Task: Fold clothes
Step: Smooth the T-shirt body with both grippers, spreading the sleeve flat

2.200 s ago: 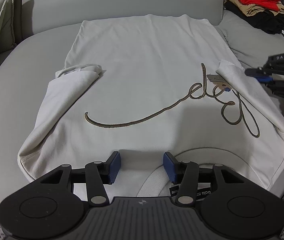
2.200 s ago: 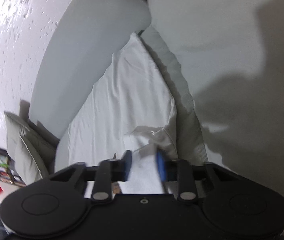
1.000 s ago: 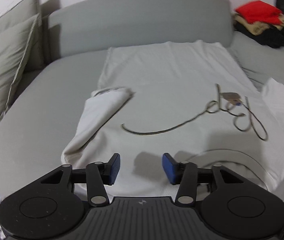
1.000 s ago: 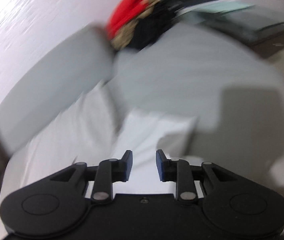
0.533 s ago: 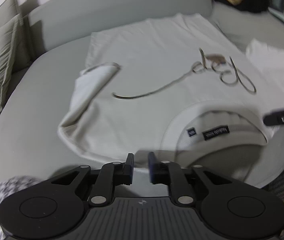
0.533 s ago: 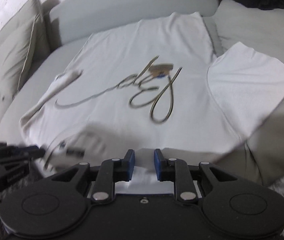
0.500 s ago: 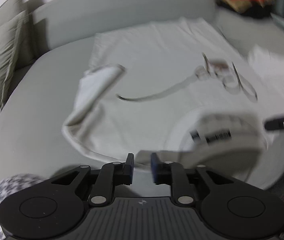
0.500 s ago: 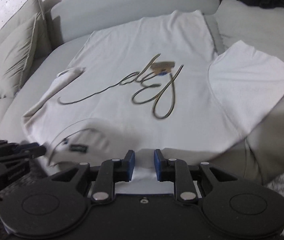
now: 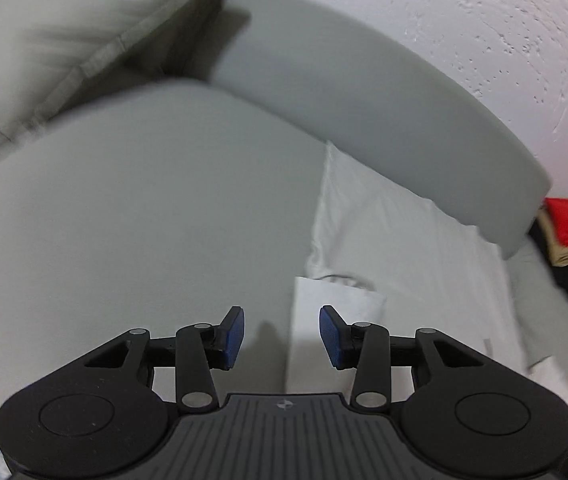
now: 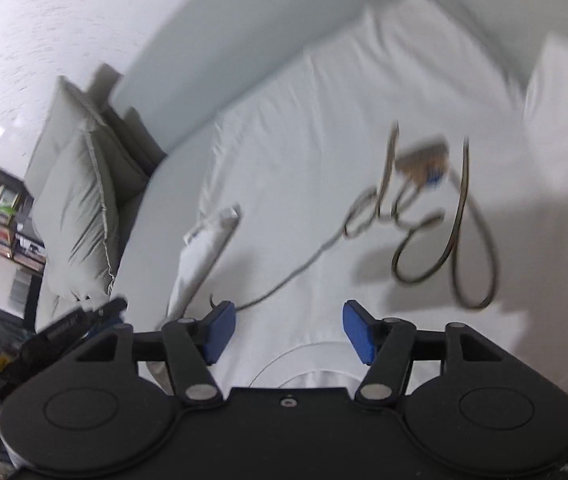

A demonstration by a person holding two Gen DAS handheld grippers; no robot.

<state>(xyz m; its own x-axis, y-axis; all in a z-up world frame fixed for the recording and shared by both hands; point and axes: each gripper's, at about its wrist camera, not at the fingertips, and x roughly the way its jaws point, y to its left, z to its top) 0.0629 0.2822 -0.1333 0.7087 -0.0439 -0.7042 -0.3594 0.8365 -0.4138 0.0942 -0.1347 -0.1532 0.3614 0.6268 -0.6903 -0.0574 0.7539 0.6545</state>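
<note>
Fingers [image 9: 234, 336] of both grippers spread apart, empty, above 1 white shirt [image 10: 324, 168].

Bare sofa seat [image 9: 132, 208] open leftward, cushions [image 9: 44, 40] and backrest [image 9: 364, 92] bounding

1. Left gripper [image 9: 281, 331]: jaws spread wide, blue pads [image 9: 233, 336] facing each other, nothing between them.
2. Right gripper [image 10: 288, 331]: jaws spread wider, pads [image 10: 358, 330] apart, holding nothing.
</note>
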